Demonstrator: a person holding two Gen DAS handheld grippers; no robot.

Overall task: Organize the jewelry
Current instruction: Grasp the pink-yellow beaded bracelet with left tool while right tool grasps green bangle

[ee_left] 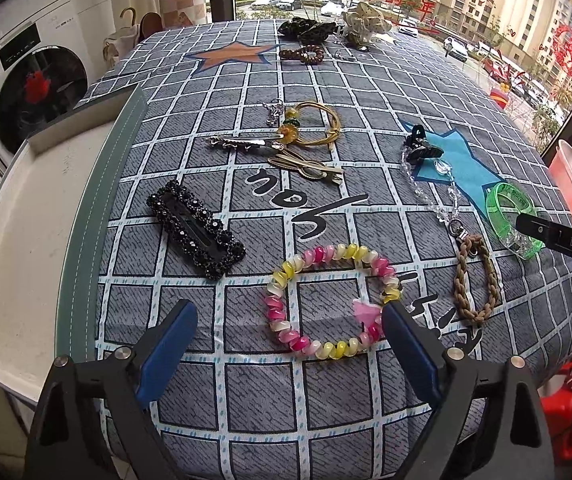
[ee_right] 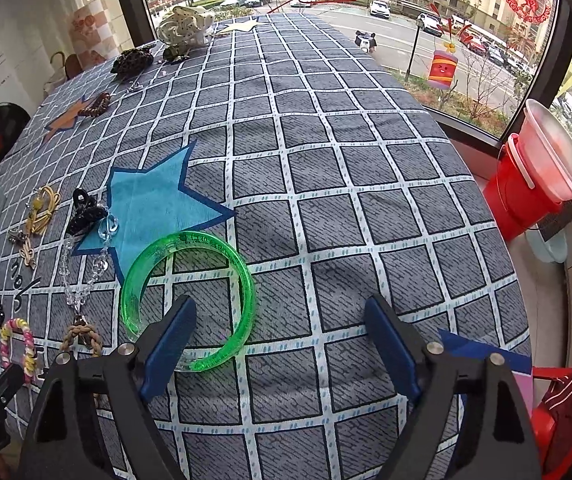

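Grey checked cloth [ee_left: 326, 208] with printed stars covers the table beside a big window onto a street of parked cars. From the left wrist camera, the left gripper [ee_left: 290, 312] hangs over the near edge with its blue-padded jaws wide apart, gripping nothing; a pink, yellow and white spiral bracelet [ee_left: 332, 300] lies flat between them, its near right arc just at the right pad. Left of it a black beaded hair clip [ee_left: 196, 228] runs its long axis from far left to near right. Farther off lie a gold cord ring [ee_left: 318, 128], a black claw clip [ee_left: 422, 146], a clear bead chain [ee_left: 430, 188] and a braided tan loop [ee_left: 474, 280]. From the right wrist camera, the right gripper [ee_right: 280, 316] also stands open and empty above a green translucent bangle [ee_right: 188, 300], lying flat with its gap toward the near left, under the left finger [ee_right: 174, 328]. Red buckets [ee_right: 526, 188] sit at far right.
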